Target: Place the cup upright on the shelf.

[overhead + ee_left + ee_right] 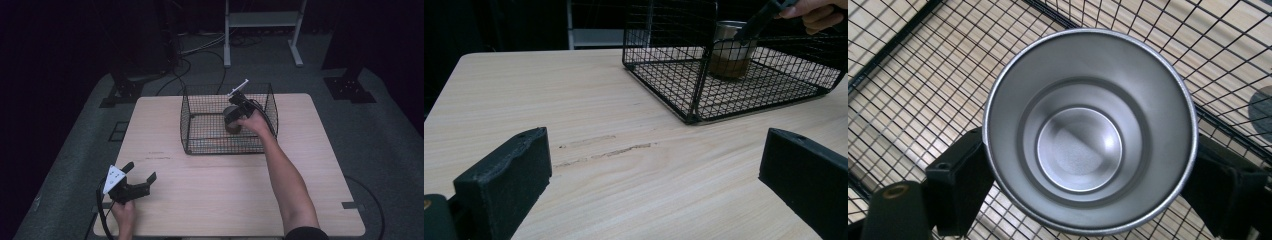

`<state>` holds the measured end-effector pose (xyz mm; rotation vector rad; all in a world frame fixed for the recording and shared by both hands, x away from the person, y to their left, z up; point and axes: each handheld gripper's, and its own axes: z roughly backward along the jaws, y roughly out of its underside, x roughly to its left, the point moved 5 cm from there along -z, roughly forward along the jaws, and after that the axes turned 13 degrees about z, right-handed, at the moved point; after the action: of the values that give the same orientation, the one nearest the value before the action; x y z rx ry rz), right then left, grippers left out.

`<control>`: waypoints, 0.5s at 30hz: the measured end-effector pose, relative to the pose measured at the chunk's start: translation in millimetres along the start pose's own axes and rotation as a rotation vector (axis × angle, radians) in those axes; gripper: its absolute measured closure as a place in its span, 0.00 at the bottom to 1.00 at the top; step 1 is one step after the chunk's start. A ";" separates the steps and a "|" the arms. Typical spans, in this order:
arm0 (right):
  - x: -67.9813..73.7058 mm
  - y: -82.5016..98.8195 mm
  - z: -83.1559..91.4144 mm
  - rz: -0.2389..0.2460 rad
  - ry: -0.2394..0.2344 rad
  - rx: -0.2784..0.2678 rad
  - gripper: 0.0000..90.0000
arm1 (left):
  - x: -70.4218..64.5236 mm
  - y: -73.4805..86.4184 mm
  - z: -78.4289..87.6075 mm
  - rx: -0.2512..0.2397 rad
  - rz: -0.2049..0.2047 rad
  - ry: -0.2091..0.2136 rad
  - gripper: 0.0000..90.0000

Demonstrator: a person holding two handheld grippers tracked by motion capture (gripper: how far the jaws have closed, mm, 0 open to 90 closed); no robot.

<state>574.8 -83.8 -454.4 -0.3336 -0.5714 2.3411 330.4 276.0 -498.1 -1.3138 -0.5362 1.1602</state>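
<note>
the right gripper [239,106] clamps a steel cup [1089,131] inside the wire basket [189,116] at twelve o'clock. the left gripper [134,176] rests at seven o'clock, jaws wide apart.

wire basket [200,107] sits on table [165,125], centre-far side. cup [231,120] upright inside basket, toward its right. right gripper [239,106] in basket around cup. left gripper [131,185] near front-left table corner, well apart from basket
</note>
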 end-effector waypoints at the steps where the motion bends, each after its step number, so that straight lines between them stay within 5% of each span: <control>1: 0.2 0.2 0.1 -0.008 -0.003 -0.004 0.15 | 0.0 0.0 0.0 0.000 0.000 0.001 0.00; 15: 1.7 2.5 1.2 -0.017 -0.005 -0.017 0.14 | -0.5 0.0 -0.2 0.000 -0.001 0.003 0.00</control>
<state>571.6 -84.6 -454.6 -0.3301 -0.5950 2.3226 330.3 275.4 -498.0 -1.3151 -0.5346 1.1576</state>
